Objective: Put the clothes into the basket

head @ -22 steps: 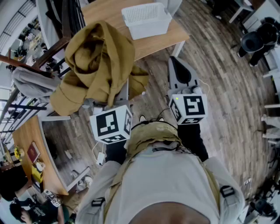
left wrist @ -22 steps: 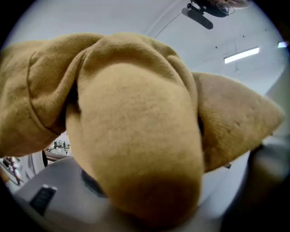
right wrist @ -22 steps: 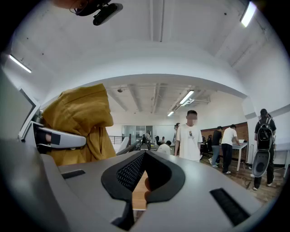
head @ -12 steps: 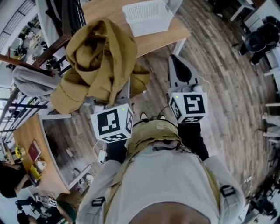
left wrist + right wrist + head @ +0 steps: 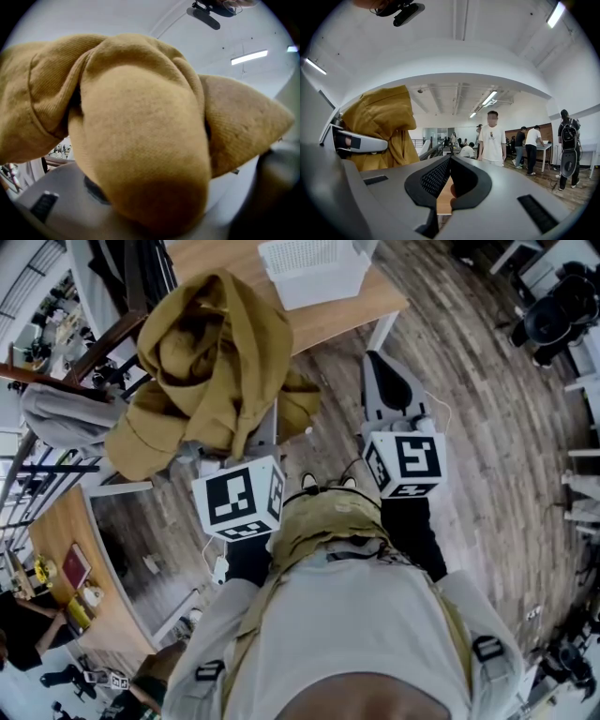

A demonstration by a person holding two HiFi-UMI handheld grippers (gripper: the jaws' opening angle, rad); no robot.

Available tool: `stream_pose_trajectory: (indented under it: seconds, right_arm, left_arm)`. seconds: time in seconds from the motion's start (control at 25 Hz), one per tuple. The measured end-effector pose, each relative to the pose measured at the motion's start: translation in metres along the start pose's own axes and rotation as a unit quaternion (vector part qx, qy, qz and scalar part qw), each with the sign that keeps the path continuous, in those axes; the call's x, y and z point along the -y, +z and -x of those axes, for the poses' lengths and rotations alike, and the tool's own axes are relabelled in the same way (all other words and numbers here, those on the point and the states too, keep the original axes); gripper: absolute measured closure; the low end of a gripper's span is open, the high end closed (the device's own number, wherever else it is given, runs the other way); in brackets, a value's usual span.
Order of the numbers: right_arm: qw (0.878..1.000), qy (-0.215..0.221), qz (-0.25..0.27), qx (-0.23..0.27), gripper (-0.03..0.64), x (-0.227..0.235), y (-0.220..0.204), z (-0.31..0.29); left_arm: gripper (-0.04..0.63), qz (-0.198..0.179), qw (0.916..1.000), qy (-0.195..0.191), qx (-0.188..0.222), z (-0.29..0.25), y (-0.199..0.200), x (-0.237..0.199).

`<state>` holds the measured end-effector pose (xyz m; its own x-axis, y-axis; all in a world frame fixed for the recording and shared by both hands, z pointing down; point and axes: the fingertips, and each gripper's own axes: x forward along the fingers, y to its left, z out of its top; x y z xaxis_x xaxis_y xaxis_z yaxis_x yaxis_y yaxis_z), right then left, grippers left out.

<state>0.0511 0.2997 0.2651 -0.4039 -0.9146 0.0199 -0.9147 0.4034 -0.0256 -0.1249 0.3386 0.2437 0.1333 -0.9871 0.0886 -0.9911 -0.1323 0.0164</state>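
Left tongs [image 5: 150, 213] clenched on the bunched mustard garment [image 5: 211, 362], lifted, apparently for carrying. Basket [image 5: 314, 268] on tabletop [image 5: 347, 320] ahead. Right tongs [image 5: 450, 161] alongside, closed, empty.

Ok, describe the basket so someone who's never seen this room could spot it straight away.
Find the light wooden table ahead of the person, at the top of the head view. On it sits the basket, a rectangular white plastic tub. Its perforated, mesh-like walls and white colour set it apart from the mustard garment held up nearer the person.
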Motion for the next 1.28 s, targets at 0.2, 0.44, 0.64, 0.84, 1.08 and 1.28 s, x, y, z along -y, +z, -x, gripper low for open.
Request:
stream_pose_trajectory:
  seconds: [0.2,0.44,0.64,0.84,1.08,1.28]
  right_arm:
    - [1.0,-0.002,-0.002,-0.005,0.595,-0.01,-0.009,-0.006]
    - [1.0,-0.006,-0.005,-0.013,0.595,-0.021,-0.021,-0.015]
    - [1.0,-0.009,-0.003,-0.024,0.595,-0.027,-0.03,-0.019]
    - [1.0,-0.017,-0.004,-0.026,0.595,-0.026,-0.034,-0.023]
    - [0.999,-0.017,-0.006,-0.034,0.595,-0.014,-0.041,-0.04]
    - [0.999,-0.001,-0.009,-0.034,0.595,0.0,-0.046,-0.078]
  left_arm:
    - [0.279,0.003,0.9999,-0.008,-0.007,-0.004,-0.008,-0.011]
    - [0.279,0.009,0.9996,-0.017,-0.019,-0.009,-0.023,-0.027]
    - [0.279,0.012,0.9994,-0.023,-0.025,-0.012,-0.029,-0.034]
    - [0.279,0.014,0.9991,-0.027,-0.029,-0.02,-0.032,-0.04]
    - [0.279,0.013,0.9989,-0.033,-0.031,-0.039,-0.033,-0.037]
    - [0.279,0.015,0.9991,-0.021,-0.035,-0.069,-0.037,-0.042]
